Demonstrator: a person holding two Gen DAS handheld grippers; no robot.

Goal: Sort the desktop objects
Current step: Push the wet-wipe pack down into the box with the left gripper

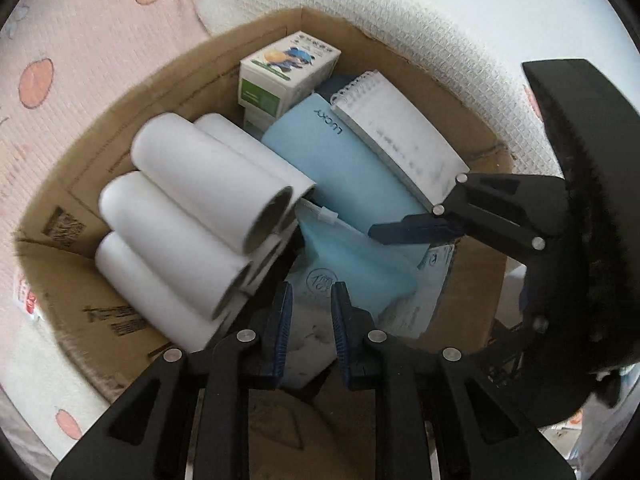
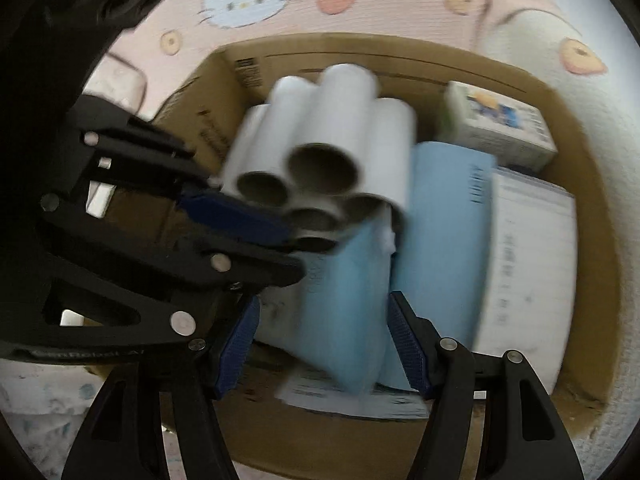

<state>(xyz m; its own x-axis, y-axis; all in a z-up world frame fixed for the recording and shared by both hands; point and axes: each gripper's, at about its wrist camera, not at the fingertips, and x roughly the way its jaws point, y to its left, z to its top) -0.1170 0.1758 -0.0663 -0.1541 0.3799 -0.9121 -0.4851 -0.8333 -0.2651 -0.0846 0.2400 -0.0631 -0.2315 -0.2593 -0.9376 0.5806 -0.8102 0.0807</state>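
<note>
While you hover over the box:
Left gripper: fingers parted, pouch between them, ungripped.
Right gripper: fingers spread wide, holding nothing.
Rolls: beyond your left fingers.

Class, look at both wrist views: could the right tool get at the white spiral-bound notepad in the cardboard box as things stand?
Probably yes. The right tool is open, and the white spiral-bound notepad lies uncovered on top at the right side of the cardboard box, with nothing over it.

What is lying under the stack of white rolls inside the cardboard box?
The white rolls rest partly on a pale blue zip pouch and against the cardboard box wall. What lies directly beneath the stack is covered and cannot be seen.
</note>
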